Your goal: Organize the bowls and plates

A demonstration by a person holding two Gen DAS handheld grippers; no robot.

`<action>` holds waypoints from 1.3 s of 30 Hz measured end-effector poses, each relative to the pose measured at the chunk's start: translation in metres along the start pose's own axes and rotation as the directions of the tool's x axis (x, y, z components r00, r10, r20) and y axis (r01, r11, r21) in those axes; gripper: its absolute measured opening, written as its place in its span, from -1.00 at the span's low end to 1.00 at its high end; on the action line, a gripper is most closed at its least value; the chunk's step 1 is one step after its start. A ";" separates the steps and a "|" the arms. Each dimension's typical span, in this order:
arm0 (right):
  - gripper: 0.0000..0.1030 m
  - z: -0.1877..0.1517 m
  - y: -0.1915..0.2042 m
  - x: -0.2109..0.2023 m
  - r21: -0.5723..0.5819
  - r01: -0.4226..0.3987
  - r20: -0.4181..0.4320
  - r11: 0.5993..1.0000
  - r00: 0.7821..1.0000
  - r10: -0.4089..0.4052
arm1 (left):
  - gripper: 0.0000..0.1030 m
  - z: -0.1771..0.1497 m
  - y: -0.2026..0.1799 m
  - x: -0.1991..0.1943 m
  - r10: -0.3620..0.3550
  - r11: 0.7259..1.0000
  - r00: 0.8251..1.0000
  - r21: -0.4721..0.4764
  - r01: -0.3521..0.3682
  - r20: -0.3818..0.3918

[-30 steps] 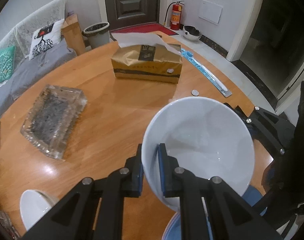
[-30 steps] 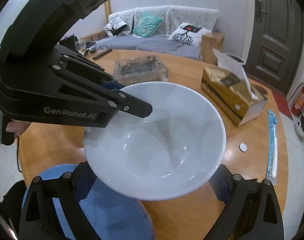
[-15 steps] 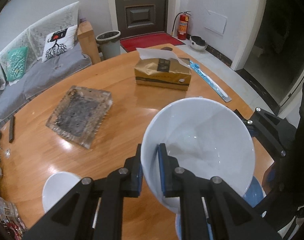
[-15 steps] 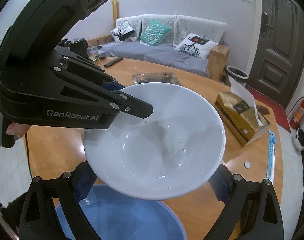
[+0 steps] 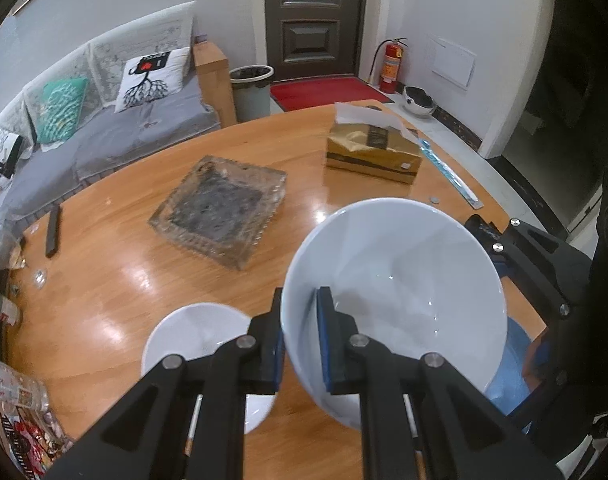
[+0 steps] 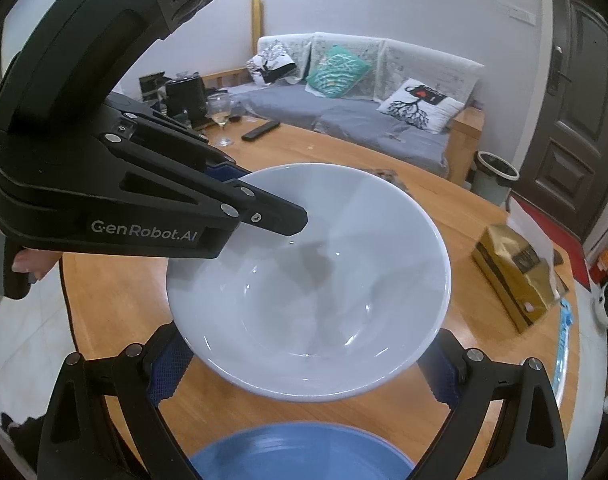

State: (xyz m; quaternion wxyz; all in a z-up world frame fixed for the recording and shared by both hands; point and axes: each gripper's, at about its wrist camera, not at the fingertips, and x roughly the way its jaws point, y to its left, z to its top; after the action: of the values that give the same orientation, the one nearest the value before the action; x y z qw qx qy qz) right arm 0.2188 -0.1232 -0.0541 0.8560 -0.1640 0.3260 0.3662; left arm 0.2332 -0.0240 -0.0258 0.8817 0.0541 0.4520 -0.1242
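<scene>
Step in hand: carry phase, both grippers on one large white ceramic bowl (image 5: 396,300), held clear of the round wooden table (image 5: 116,272). Left gripper (image 5: 300,334) was clamped on the near rim, one pad inside the wall, one outside, jaws nearly together. Right gripper (image 6: 308,364) had its jaws wide apart, cradling the bowl's opposite sides; pads looked to be against the outer wall, though I couldn't tell how hard they pressed.

Just below the right jaws sat a blue plate (image 6: 300,456). Left of and below the left jaws: a smaller white bowl (image 5: 196,340) on the table. Beyond the jaws: square glass ashtray (image 5: 220,210), then gold tissue box (image 5: 372,152).

Next move, my read: pick the destination, smaller bowl or blue plate. Lower level, keep the rim pinch until seated, then release.
</scene>
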 end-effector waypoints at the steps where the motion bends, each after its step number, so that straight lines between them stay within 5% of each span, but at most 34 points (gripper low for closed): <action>1: 0.83 0.002 0.003 0.002 -0.005 -0.003 -0.001 1.000 1.000 0.003 | -0.79 -0.002 0.005 -0.002 0.004 1.000 1.000 -0.005 -0.004 0.000; 39: 0.83 0.052 0.075 0.117 -0.092 -0.088 -0.174 0.992 0.982 0.071 | -0.79 -0.056 0.134 0.031 -0.014 0.987 0.998 -0.160 0.004 -0.062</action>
State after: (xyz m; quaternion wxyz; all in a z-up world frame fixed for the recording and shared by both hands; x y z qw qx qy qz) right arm 0.2474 0.0159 -0.0987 0.8005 -0.2240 0.3856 0.4006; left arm 0.2430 0.1118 -0.0855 0.8680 -0.0150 0.4882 -0.0897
